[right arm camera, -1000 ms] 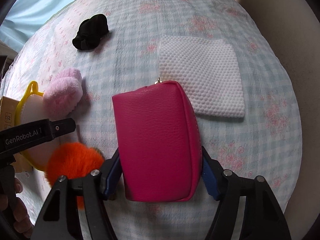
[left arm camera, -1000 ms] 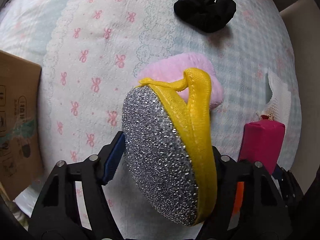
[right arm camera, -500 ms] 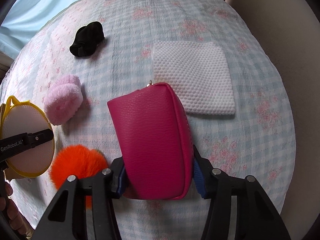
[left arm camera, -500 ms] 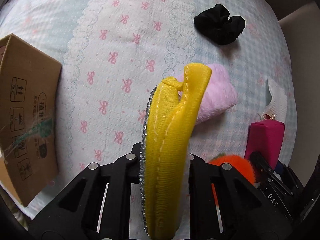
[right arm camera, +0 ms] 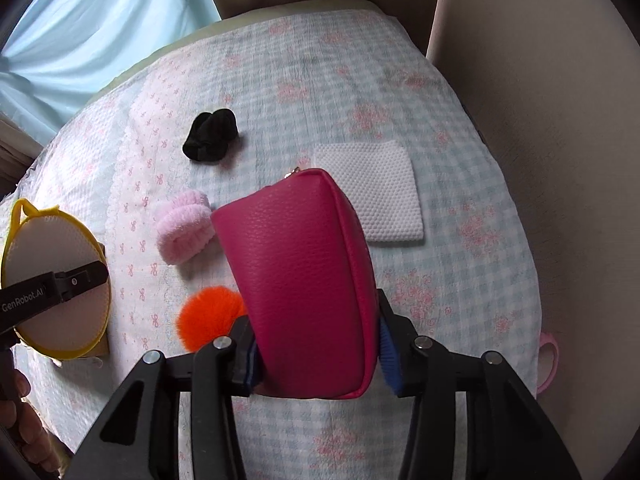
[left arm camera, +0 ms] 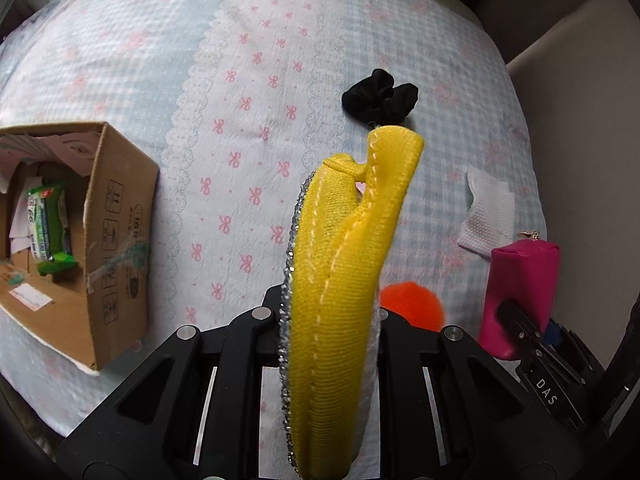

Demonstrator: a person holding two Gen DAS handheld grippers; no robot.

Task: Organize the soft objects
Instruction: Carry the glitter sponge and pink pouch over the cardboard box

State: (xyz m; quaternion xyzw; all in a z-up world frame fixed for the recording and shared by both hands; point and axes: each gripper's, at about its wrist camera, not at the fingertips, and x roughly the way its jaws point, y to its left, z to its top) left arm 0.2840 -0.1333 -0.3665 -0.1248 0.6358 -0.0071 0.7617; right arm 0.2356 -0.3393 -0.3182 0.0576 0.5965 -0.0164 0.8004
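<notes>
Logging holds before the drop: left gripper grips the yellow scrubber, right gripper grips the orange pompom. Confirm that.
Not quite. The right gripper grips the pink pouch, as the right wrist view shows; the orange pompom lies on the bed. The left gripper does grip the yellow scrubber.

We have both grippers raised over the bed. Our left gripper (left arm camera: 332, 320) has its jaws pinched close on a yellow scrubber (left arm camera: 340, 280), edge-on between them. Our right gripper (right arm camera: 316, 344) has its blue pads (right arm camera: 387, 344) pressed against both sides of a pink pouch (right arm camera: 304, 280).
</notes>
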